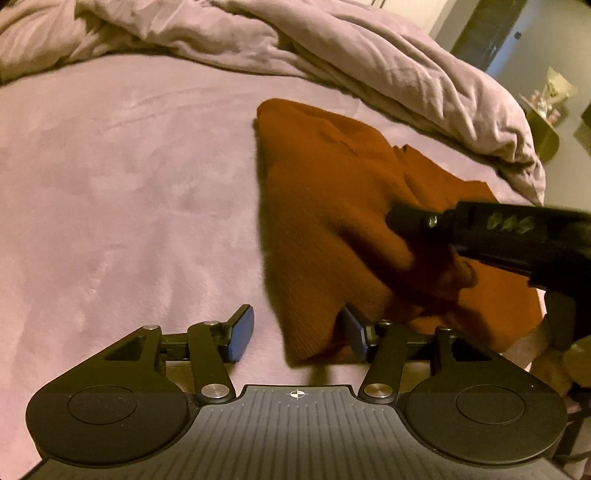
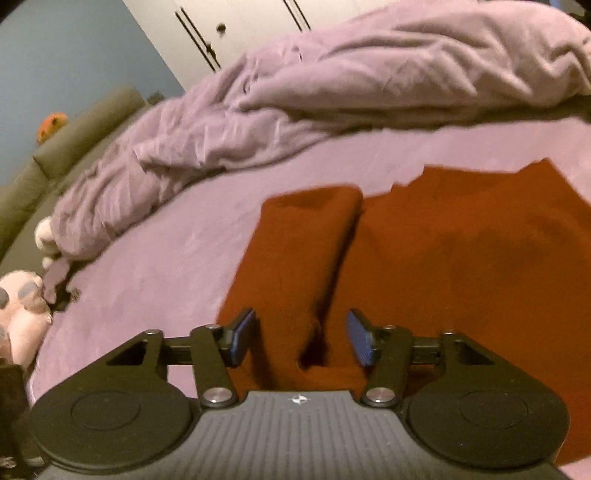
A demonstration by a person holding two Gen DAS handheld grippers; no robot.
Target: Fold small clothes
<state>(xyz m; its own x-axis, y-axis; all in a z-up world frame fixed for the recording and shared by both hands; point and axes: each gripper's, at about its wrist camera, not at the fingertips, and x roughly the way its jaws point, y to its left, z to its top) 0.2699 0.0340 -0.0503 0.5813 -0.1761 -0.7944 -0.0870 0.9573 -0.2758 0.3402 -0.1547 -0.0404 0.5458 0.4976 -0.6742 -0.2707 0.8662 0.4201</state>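
Note:
A rust-orange knitted garment lies spread on the lilac bed sheet. My left gripper is open at the garment's near corner; the cloth edge sits between its fingers, close against the right pad. The right gripper's black body reaches over the garment from the right, with a hand under it. In the right wrist view the garment fills the right side, and a long folded strip of it runs toward me. My right gripper straddles that raised strip, pads apart on either side.
A crumpled lilac duvet is heaped along the far side of the bed. A pink plush toy sits at the bed's left edge, near an olive padded rest. White wardrobe doors stand behind.

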